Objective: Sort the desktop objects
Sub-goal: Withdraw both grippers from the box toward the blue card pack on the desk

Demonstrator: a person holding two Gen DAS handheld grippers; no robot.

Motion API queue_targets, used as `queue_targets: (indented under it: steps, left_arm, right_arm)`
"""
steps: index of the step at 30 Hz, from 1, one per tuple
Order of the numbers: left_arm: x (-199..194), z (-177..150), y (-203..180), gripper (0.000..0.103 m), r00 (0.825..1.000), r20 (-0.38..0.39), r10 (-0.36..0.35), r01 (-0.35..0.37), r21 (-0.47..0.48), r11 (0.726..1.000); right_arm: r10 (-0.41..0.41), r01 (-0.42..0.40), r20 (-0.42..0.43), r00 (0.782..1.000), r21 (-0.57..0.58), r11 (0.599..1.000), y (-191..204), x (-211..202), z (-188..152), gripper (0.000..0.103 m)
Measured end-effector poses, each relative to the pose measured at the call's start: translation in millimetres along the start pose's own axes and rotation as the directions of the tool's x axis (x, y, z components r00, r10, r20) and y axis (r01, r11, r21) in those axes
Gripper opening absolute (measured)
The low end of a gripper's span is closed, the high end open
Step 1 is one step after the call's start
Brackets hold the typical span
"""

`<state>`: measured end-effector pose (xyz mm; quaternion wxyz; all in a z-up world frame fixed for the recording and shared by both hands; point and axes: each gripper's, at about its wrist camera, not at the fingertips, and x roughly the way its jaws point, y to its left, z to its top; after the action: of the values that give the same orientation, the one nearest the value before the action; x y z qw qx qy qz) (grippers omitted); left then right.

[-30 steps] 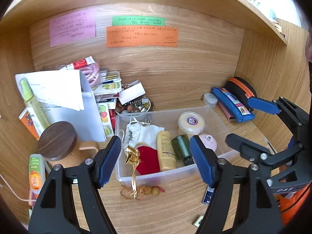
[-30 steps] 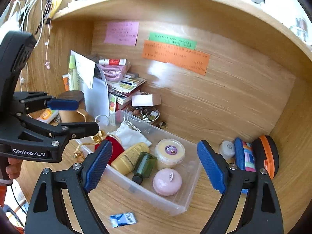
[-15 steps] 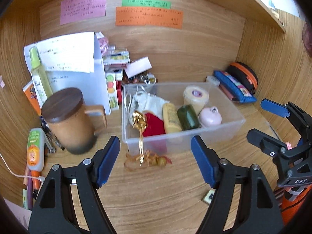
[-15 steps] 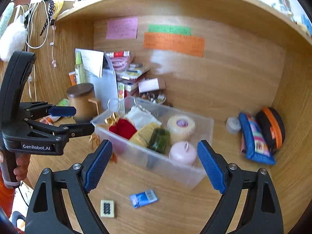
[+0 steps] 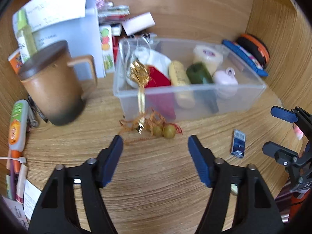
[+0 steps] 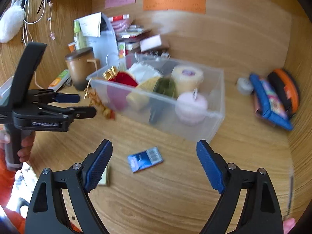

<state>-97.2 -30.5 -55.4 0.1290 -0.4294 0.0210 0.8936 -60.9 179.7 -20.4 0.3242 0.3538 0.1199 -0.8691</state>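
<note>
A clear plastic bin (image 5: 243, 89) (image 6: 214, 117) on the wooden desk holds a red pouch (image 5: 158, 78), a yellow tube (image 5: 178, 73), a green bottle (image 5: 198, 73), a pink case (image 5: 225, 79) and a cream jar (image 5: 207, 55). A gold ribbon (image 5: 139, 74) hangs over its rim onto a tangle of orange string with green beads (image 5: 156, 129). A small blue packet (image 5: 238, 143) (image 6: 145, 159) lies on the desk. My left gripper (image 5: 155, 154) (image 6: 85, 105) is open and empty just short of the beads. My right gripper (image 6: 154, 165) (image 5: 276, 130) is open and empty over the packet.
A brown lidded mug (image 5: 52, 85) stands left of the bin, with papers, a bottle and boxes behind it. Tubes and pens (image 5: 17, 124) lie at the left edge. A blue pouch (image 6: 269, 99) and a black-orange case (image 6: 284, 91) lean in the right corner. A small card (image 6: 104, 177) lies by the right gripper's left finger.
Both grippers have pulled back and tilted down toward the desk in front of the bin; the beads and the blue packet now lie nearer their fingers. Both stay open.
</note>
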Motion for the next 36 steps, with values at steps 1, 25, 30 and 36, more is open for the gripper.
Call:
queue_targets:
  steps: [1, 25, 30, 36]
  left_arm:
    - [3, -1, -1, 0.066, 1.0, -0.01, -0.001, 0.001, 0.003, 1.0]
    - [35, 9, -9, 0.05, 0.998, -0.064, -0.017, 0.014, -0.05, 0.999]
    - [42, 13, -15, 0.05, 0.998, -0.061, 0.018, -0.019, -0.016, 1.0]
    - [45, 13, -22, 0.05, 0.997, -0.052, 0.059, -0.058, 0.016, 0.998]
  right_arm:
    - [0.016, -0.016, -0.013, 1.0, 0.005, 1.0, -1, 3, -2, 0.085]
    - [0.081, -0.108, -0.157, 0.984, -0.169, 0.98, 3, 45, -10, 0.082]
    - [0.112, -0.142, -0.175, 0.978, -0.169, 0.975, 0, 51, -9, 0.078]
    - [0.114, -0.146, -0.186, 0.976, -0.17, 0.974, -2, 59, -7, 0.07]
